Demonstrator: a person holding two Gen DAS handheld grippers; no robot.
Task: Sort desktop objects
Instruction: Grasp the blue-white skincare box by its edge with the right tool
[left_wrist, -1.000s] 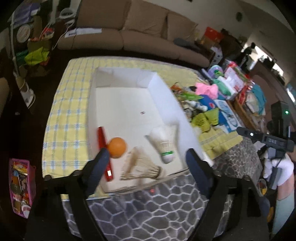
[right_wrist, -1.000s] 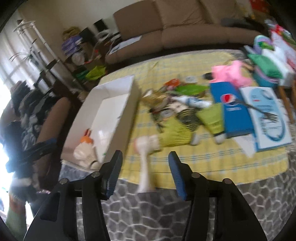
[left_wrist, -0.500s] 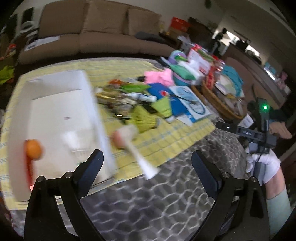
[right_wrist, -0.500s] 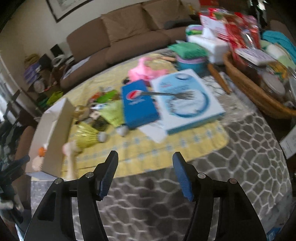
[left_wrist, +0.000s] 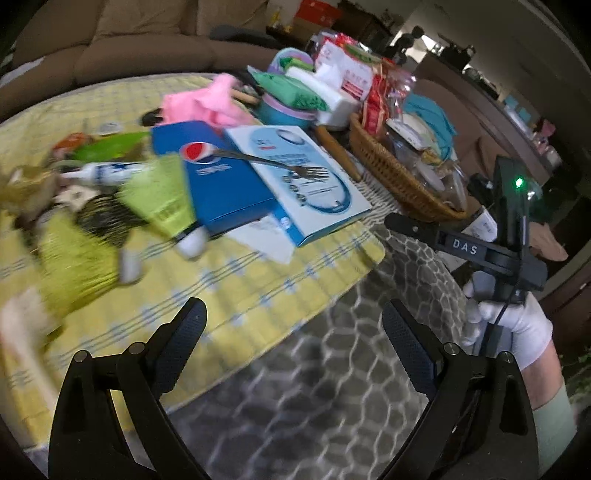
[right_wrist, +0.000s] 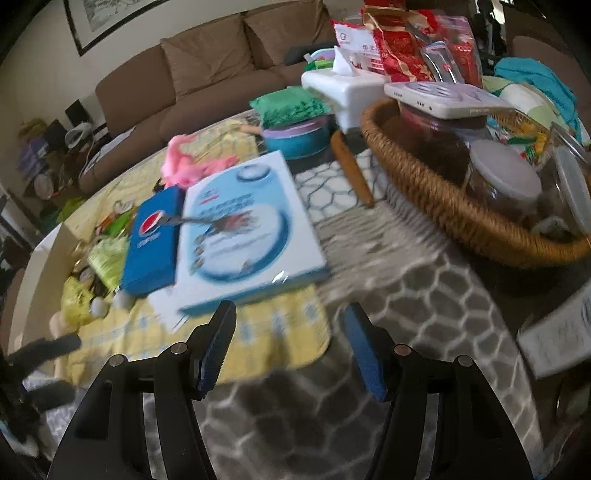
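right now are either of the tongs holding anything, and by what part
Nothing is held. The left tongs are open over the table edge with only tablecloth between the pads, and the right tongs are open and empty too.

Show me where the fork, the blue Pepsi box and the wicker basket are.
fork (left_wrist: 275, 165), left wrist view, middle of its handle
Pepsi box (left_wrist: 225, 188), left wrist view, bare blue top
basket (right_wrist: 436, 199), right wrist view, woven outer wall
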